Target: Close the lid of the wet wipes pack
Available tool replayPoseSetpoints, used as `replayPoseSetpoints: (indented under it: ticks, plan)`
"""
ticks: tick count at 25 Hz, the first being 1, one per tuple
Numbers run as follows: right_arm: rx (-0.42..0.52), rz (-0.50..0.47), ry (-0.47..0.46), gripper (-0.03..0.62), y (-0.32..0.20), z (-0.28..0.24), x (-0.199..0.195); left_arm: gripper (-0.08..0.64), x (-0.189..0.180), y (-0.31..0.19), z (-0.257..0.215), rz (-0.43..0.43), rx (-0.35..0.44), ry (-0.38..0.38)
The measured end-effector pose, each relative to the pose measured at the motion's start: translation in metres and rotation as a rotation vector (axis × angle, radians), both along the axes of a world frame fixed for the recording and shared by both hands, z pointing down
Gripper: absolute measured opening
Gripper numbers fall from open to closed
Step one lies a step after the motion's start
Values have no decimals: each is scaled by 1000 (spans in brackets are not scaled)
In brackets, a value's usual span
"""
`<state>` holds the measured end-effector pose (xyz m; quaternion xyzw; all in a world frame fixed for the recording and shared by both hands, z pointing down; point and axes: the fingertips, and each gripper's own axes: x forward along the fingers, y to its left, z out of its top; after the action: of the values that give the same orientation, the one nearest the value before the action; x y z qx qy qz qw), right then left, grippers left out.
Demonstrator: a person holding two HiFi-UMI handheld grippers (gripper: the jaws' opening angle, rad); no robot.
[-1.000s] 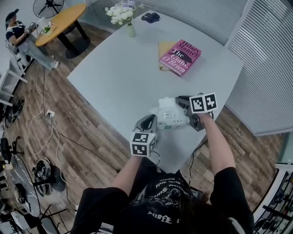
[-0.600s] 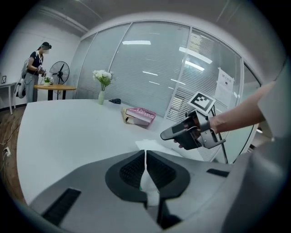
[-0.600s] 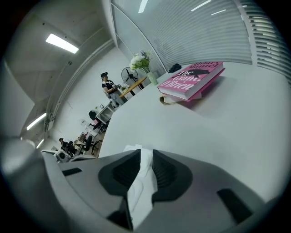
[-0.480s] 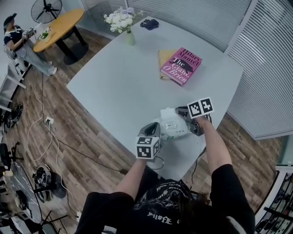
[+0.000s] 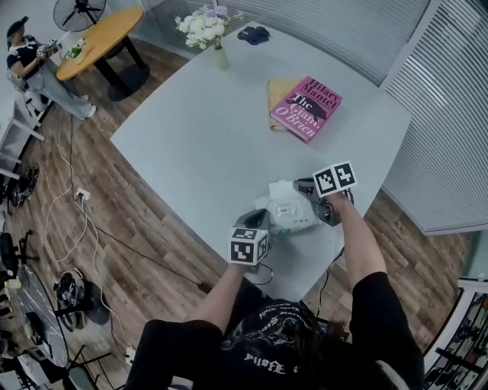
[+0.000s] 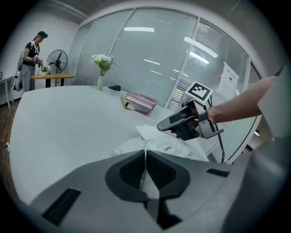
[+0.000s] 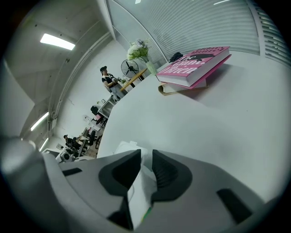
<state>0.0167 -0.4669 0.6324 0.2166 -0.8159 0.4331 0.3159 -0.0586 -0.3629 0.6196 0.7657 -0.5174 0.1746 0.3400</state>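
Observation:
The white wet wipes pack [image 5: 287, 212] lies near the front edge of the pale table [image 5: 206, 129], held between both grippers. My left gripper [image 5: 256, 221] is shut on its near-left edge. In the left gripper view the pack [image 6: 169, 148] shows its "OPEN" flap lying flat on top. My right gripper [image 5: 310, 199] is shut on the pack's right edge. Seen from the left gripper view, the right gripper [image 6: 169, 124] reaches in over the pack's far side. The right gripper view shows a white fold of the pack [image 7: 137, 184] pinched between the jaws.
A pink book [image 5: 306, 107] lies on a tan folder at the far right of the table. A vase of white flowers [image 5: 206, 23] and a dark object [image 5: 252, 33] stand at the far edge. A person [image 5: 30, 53] sits at a round wooden table far left.
Both grippers keep their hold on the pack. The pack and grippers have come slightly nearer the table's front edge, and the head view has shifted a little.

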Motion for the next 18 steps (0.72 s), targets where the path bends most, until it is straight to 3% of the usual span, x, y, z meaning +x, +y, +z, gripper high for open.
replayPoseSetpoints:
  ticks: [3, 6, 18]
  plan:
    - [5, -17, -9, 40, 2, -2, -3, 14, 1, 1, 1, 5, -6, 5]
    - [18, -19, -16, 40, 2, -3, -4, 14, 1, 1, 1, 6, -8, 7]
    - [94, 42, -225, 15, 6, -40, -4, 14, -1, 0, 1, 17, 11, 17]
